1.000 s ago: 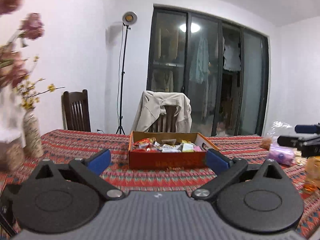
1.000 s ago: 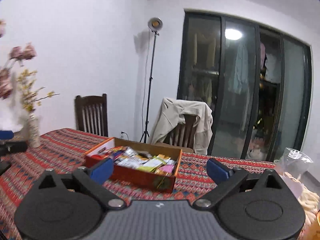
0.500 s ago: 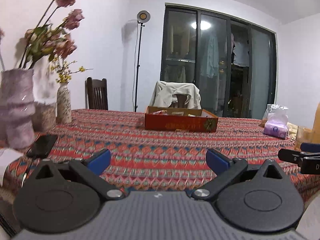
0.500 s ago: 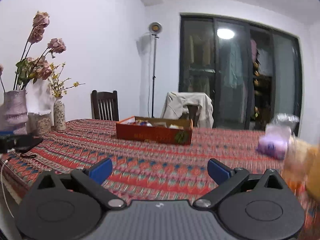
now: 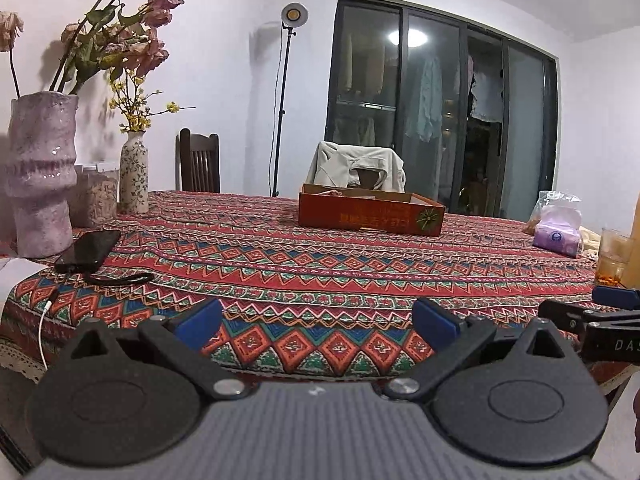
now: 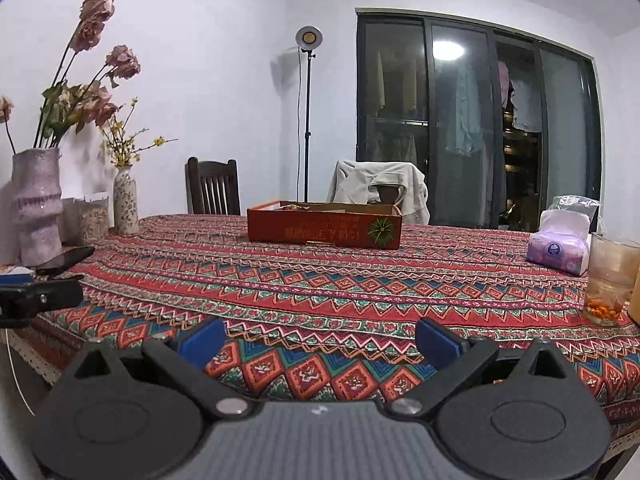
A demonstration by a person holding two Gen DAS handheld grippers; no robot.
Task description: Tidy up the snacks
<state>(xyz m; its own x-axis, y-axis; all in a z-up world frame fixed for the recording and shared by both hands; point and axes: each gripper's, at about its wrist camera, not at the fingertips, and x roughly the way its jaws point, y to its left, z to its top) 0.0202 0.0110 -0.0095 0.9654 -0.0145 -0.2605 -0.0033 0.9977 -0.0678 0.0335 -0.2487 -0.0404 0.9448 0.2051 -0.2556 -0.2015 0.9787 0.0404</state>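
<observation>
Left wrist view: left gripper low at the near edge of the table, fingers spread wide, holding nothing. Orange snack box far across the patterned cloth, well apart from the gripper, contents barely visible over its rim. Judged as standing off from the box, no snack in hand. Next move likely needs a long forward reach and a rise above the box wall. Open cloth between; phone with cable and tall vase along the left edge.

Right wrist view: right gripper also at the near edge, fingers spread, empty. Snack box centre-far, upright. Broad clear lane ahead. Glass and tissue pack crowding the right edge, worth avoiding on a sideways swing.
</observation>
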